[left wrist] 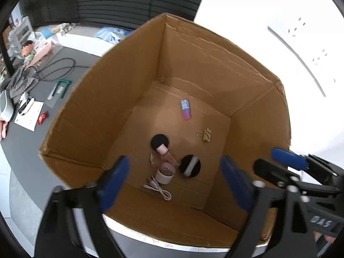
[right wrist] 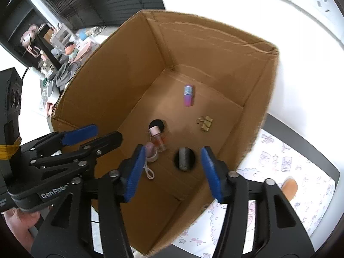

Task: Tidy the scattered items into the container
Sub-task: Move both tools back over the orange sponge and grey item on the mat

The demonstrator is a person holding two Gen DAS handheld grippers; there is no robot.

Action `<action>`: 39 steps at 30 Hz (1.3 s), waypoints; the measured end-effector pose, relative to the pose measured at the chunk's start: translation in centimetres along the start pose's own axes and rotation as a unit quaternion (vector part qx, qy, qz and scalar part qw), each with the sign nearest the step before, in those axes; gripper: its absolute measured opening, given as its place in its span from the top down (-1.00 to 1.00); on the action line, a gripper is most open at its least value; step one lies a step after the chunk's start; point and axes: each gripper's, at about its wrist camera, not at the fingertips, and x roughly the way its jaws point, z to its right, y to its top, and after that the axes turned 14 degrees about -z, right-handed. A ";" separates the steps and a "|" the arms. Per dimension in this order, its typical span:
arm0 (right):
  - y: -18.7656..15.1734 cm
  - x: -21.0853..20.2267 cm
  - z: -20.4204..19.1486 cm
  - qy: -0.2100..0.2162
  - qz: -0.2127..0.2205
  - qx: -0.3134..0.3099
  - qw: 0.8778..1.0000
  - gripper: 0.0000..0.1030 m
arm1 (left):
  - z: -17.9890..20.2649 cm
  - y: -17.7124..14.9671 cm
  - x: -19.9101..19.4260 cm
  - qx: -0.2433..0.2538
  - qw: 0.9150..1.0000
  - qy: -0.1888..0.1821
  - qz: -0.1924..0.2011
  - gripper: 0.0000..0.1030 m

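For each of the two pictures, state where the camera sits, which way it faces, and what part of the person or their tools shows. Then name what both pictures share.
Left wrist: on the left hand-held gripper, facing steeply down into the cardboard box; the right hand-held gripper shows at right.
Right wrist: on the right hand-held gripper, facing down into the box; the left one and a hand show at left.
Shared: box, pink bottle, white cable.

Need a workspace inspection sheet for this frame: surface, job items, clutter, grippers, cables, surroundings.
Surface: patterned mat right of box; dark floor left.
Job's things: cardboard box holds purple tube, binder clips, pink-capped bottle, small jar, white cable.
Clutter: papers, red wrapper, grey cloth outside.
Grippers: left gripper and right gripper both open, empty, above the box.
Cables: black cable on floor.
Surroundings: white wall, dark slatted panel.
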 end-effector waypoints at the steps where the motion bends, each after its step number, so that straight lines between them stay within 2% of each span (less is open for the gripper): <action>1: -0.1 -0.3 0.2 0.008 0.003 0.000 1.000 -0.10 | 0.0 -0.1 -0.3 0.000 1.000 0.001 0.005 -0.93; 2: -0.2 -0.7 0.4 0.015 0.007 0.000 1.000 -0.14 | 0.2 -0.2 -0.5 0.001 1.000 0.004 0.009 -0.96; 3: -0.3 -1.0 0.5 0.017 0.012 0.000 1.000 -0.33 | 0.3 -0.4 -0.7 0.002 1.000 0.008 0.013 -0.99; 6: -0.7 -2.0 0.6 0.031 0.030 -0.004 0.999 -0.66 | 0.7 -0.7 -1.5 0.004 1.000 0.008 0.024 -0.99; 7: -0.9 -2.4 0.6 0.030 0.037 -0.006 0.999 -0.70 | 0.9 -0.8 -1.8 0.004 1.000 0.009 0.028 -0.99; 9: -1.2 -3.2 0.7 0.013 0.050 -0.004 0.999 -0.96 | 1.3 -1.0 -2.2 0.007 0.999 0.010 0.033 -0.99; 10: -1.4 -3.6 0.9 0.012 0.057 -0.003 0.998 -1.00 | 1.6 -1.2 -2.5 0.009 0.999 0.010 0.036 -0.99; 13: -2.0 -4.8 1.8 0.027 0.072 0.004 0.997 -1.00 | 2.7 -1.7 -3.0 0.017 0.999 0.006 0.041 -0.99; 21: -4.5 -7.0 5.1 0.024 0.093 0.028 0.995 -1.00 | 8.6 -3.2 -3.8 0.070 0.997 0.004 0.045 -0.99; 33: -11.1 -10.6 13.6 0.004 0.129 0.088 0.988 -1.00 | 20.1 -6.9 -1.5 0.187 0.982 -0.010 0.027 -0.99; 39: -14.7 -11.9 18.0 -0.004 0.139 0.127 0.982 -1.00 | 24.9 -8.2 -0.1 0.216 0.976 -0.017 0.015 -0.99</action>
